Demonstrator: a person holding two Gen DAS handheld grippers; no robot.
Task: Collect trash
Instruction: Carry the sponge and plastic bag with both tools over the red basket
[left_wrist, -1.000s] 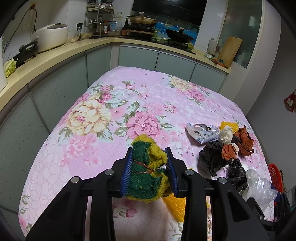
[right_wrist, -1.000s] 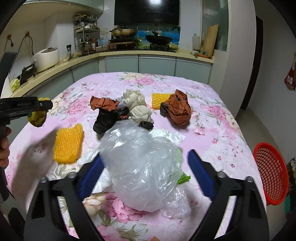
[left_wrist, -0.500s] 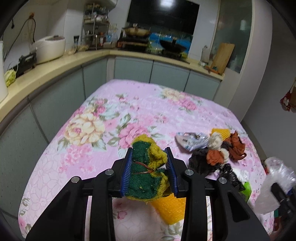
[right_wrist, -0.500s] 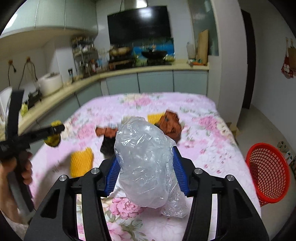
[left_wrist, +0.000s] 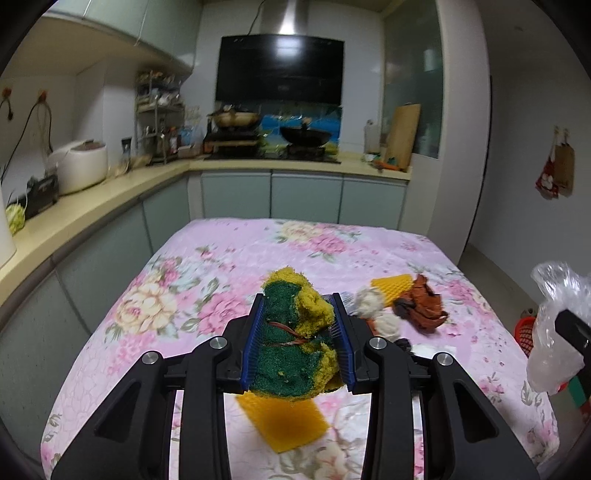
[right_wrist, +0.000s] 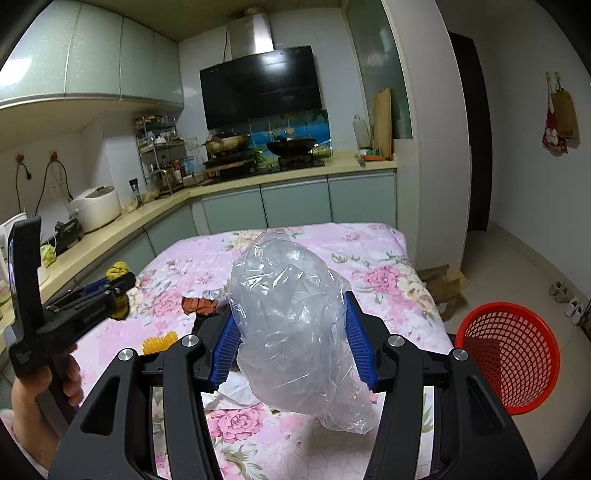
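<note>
The left gripper (left_wrist: 297, 345) is clamped on a green-and-yellow sponge (left_wrist: 295, 347), its blue pads pressed against both sides, and holds it in the air above the flowered table (left_wrist: 207, 266). It points forward and somewhat down toward the kitchen counter. In the right wrist view a hand (right_wrist: 40, 384) grips its black handle at the left edge, with the body tilted so the jaws reach out over the table.

The right gripper (right_wrist: 291, 343) is closed part-way on a crumpled clear plastic bag (right_wrist: 291, 325), which bulges up and forward between the blue pads and hangs below them, clear of the table. It also points forward and slightly down.

On the table lie more scraps: a yellow foam sheet (left_wrist: 284, 421) just under the left gripper, another yellow piece (left_wrist: 393, 286), a brown crumpled wrapper (left_wrist: 421, 304) and whitish wads (left_wrist: 373, 306) near it. A red basket (right_wrist: 511, 354) stands on the floor to the right of the table.
</note>
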